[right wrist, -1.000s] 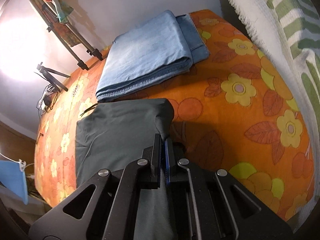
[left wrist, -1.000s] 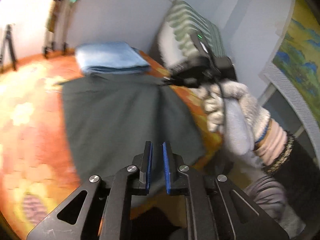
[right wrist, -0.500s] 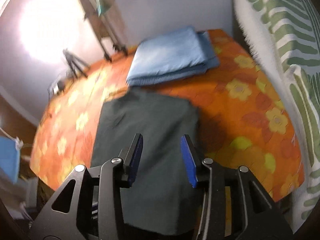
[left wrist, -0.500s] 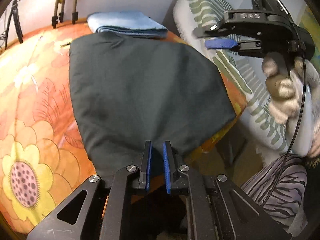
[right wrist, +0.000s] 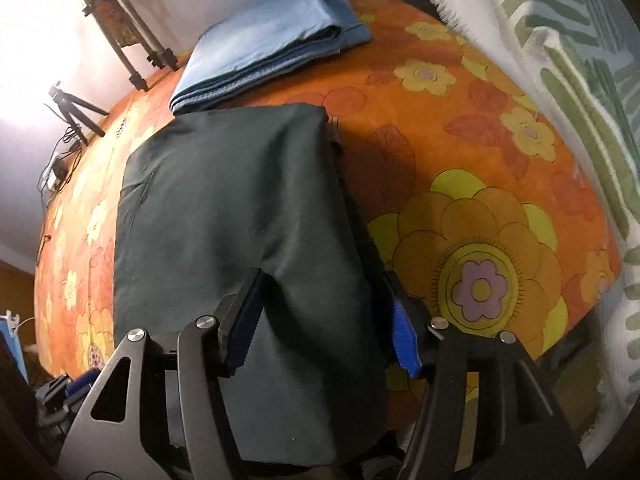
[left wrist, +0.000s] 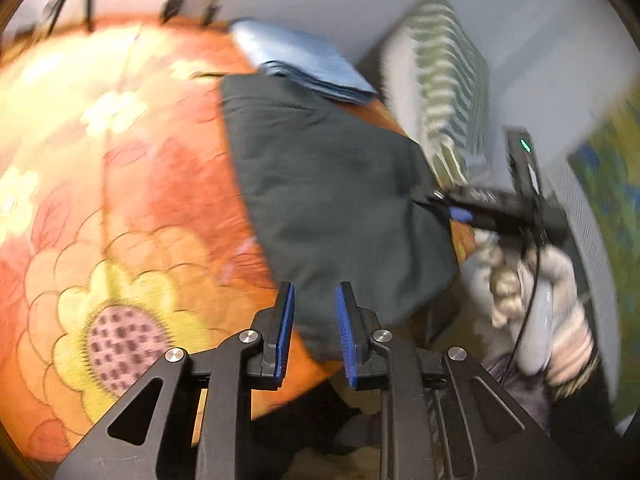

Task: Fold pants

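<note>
Left tongs (left wrist: 314, 328) now parted wider, over hem of dark green folded cotton pants (right wrist: 224, 208). Right tongs (right wrist: 324, 316) open, lowered astride pants edge on orange floral tabletop (right wrist: 460, 152). No legible writing.

An orange floral bedspread (right wrist: 460, 132) carries dark pants (right wrist: 224, 200) and folded blue jeans (right wrist: 264, 44).

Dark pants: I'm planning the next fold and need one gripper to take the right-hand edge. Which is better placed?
Right. The right gripper is open and straddles the dark pants at that edge; the left gripper hangs open above the near hem.
</note>
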`<action>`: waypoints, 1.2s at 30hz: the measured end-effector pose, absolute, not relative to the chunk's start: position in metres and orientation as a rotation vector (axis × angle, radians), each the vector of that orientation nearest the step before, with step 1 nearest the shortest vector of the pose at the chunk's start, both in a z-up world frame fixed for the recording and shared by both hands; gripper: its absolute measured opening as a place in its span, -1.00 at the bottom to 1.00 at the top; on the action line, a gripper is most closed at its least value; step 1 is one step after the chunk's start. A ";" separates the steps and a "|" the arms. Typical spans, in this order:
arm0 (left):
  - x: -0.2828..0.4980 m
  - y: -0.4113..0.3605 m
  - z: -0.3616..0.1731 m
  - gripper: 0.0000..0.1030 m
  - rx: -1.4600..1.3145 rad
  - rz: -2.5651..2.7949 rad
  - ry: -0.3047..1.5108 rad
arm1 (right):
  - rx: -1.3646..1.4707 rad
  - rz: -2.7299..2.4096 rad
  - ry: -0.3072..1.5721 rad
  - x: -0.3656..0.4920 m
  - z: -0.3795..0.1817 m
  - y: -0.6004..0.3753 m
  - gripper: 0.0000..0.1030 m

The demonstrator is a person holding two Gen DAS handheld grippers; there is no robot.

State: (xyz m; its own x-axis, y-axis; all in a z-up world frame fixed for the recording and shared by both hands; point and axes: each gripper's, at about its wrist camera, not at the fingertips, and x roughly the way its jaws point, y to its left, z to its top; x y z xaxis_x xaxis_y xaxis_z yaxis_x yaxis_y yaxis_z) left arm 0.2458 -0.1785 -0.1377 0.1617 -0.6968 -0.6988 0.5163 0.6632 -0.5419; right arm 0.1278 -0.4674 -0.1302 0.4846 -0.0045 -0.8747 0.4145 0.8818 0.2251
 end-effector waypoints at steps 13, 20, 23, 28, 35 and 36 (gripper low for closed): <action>0.247 -0.169 -0.079 -0.49 -0.138 -0.800 0.843 | 0.441 -0.414 0.837 0.073 -0.061 -0.475 0.16; 0.250 -0.165 -0.101 -0.14 -0.071 -0.712 0.841 | 0.349 -0.390 0.871 0.093 -0.053 -0.481 0.45; 0.256 -0.161 -0.117 -0.14 -0.047 -0.653 0.863 | 0.372 -0.324 0.871 0.100 -0.051 -0.490 0.56; 0.267 -0.153 -0.137 -0.14 -0.153 -0.602 0.950 | 0.407 -0.232 0.847 0.117 -0.064 -0.502 0.83; 0.292 -0.186 -0.142 -0.14 -0.181 -0.560 1.015 | 0.534 -0.124 0.905 0.159 -0.137 -0.516 0.83; 0.297 -0.190 -0.143 -0.14 -0.181 -0.546 1.013 | 0.529 -0.105 0.933 0.163 -0.142 -0.517 0.83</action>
State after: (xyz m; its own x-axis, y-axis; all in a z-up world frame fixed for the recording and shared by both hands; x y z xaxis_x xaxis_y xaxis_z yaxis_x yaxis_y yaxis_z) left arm 0.2968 -0.1904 -0.1428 0.4096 -0.5120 -0.7551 0.3487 0.8527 -0.3890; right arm 0.1635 -0.5172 -0.1422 0.6001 0.1377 -0.7880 0.3099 0.8682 0.3876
